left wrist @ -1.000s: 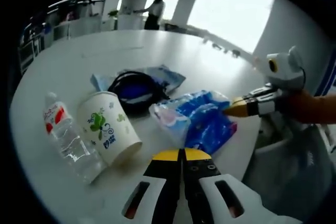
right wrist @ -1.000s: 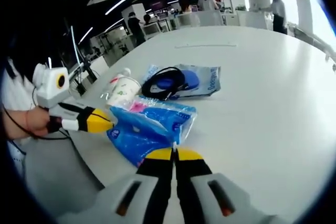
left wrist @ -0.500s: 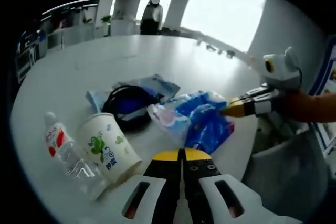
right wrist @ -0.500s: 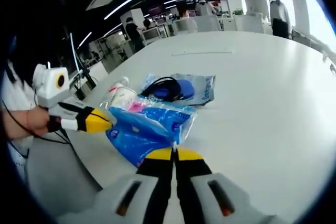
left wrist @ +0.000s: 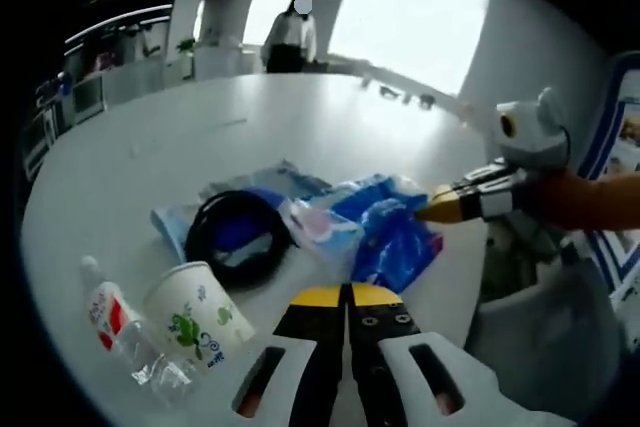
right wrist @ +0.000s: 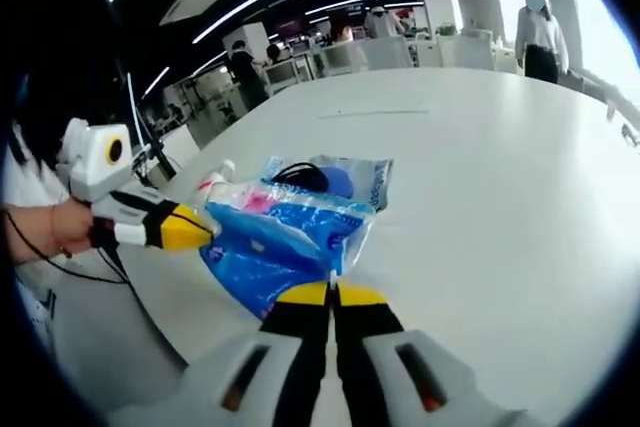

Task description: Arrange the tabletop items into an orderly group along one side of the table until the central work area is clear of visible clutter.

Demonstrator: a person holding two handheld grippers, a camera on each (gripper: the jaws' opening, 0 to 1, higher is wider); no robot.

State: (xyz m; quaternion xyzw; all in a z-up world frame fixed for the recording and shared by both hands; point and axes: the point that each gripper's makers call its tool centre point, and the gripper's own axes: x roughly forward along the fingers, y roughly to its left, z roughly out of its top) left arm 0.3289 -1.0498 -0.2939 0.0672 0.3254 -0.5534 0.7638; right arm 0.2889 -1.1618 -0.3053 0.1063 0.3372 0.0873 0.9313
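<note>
Both tongs are clenched on opposite edges of the blue plastic packet (right wrist: 290, 247), the right gripper (right wrist: 331, 292) at its near corner and the left gripper (left wrist: 347, 294) at the other side, presumably so it is shifted without sagging. Close beside it on the white table (right wrist: 500, 167) are grouped a coiled black cable (left wrist: 235, 237), a paper cup (left wrist: 200, 322) and a water bottle (left wrist: 120, 332), near one edge.

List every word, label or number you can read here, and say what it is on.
None can be read.
Cup: green print and small blue marks, too blurred.
Bottle: red and white label, lettering too small.
Flat packet: blue lettering along its edge, too blurred.
Blue pack: pink and white patches, no legible text.
</note>
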